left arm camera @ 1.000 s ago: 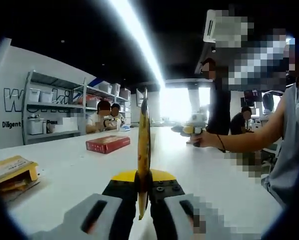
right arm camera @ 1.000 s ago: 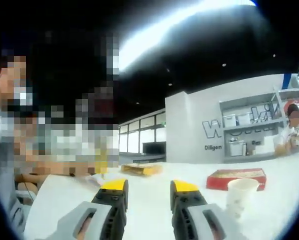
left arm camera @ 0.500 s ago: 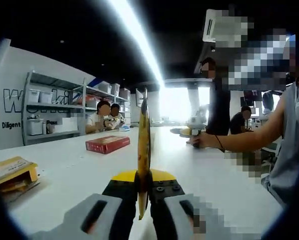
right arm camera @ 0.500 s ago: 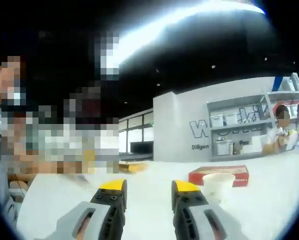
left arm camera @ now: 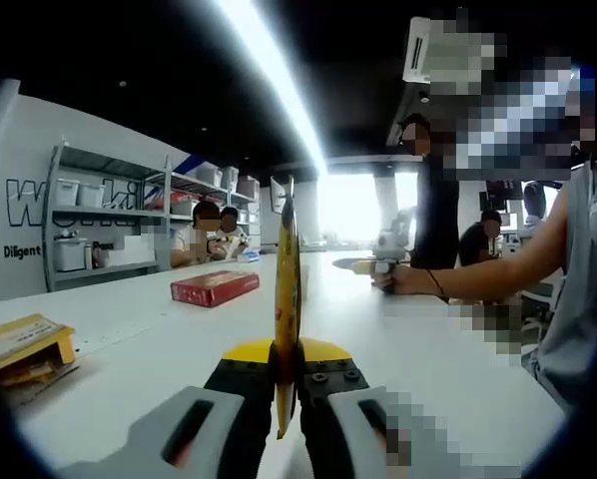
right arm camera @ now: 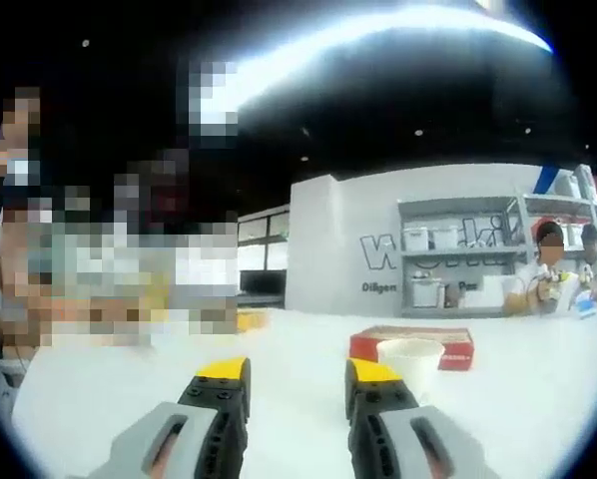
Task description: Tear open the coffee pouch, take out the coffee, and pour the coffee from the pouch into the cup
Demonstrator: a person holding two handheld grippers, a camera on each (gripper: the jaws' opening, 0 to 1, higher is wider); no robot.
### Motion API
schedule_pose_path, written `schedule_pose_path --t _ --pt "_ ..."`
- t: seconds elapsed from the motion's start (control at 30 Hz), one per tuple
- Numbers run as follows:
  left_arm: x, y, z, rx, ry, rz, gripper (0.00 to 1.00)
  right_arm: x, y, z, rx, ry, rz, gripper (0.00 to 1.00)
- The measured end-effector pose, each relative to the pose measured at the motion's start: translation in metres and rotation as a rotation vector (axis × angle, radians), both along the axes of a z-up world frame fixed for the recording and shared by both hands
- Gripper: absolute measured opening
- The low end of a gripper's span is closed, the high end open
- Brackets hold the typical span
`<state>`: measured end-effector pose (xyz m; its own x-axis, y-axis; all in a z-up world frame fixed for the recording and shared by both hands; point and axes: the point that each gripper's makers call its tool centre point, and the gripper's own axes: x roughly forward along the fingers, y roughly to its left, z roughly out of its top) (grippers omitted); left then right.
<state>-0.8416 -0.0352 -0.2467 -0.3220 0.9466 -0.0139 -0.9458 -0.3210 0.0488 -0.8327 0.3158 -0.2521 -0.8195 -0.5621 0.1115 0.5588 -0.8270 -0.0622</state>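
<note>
- While the left gripper (left arm camera: 286,371) is clamping its jaws on a thin yellow coffee pouch (left arm camera: 287,299), the pouch is standing upright and edge-on above the white table (left arm camera: 159,344).
- The right gripper (right arm camera: 297,384) is hovering over the table with its jaws apart, gripping nothing.
- A white paper cup (right arm camera: 410,355) is sitting just beyond the right gripper's right jaw, in front of a red box (right arm camera: 456,342).
- A yellow box (left arm camera: 21,342) is lying at the table's left edge in the left gripper view.
- People are sitting near the shelves (left arm camera: 109,215) at the far side.
</note>
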Motion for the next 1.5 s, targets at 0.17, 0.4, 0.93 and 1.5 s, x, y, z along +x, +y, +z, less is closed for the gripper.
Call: schedule_pose_path --t 0.17,0.4,0.93,1.5 --pt "-0.001 -0.001 0.001 0.003 0.003 0.003 0.10 -0.006 0.007 0.000 0.004 0.009 -0.021 0.41" --pt "-0.004 -0.003 -0.001 -0.001 0.002 0.005 0.10 -0.016 0.012 -0.006 0.030 -0.009 -0.046 0.44" --pt "-0.001 0.000 -0.004 -0.012 0.007 -0.002 0.10 -0.051 0.040 -0.018 0.062 -0.060 -0.169 0.49" --pt "0.003 0.001 0.001 -0.011 0.039 -0.006 0.10 -0.094 0.058 -0.020 0.113 -0.062 -0.216 0.51"
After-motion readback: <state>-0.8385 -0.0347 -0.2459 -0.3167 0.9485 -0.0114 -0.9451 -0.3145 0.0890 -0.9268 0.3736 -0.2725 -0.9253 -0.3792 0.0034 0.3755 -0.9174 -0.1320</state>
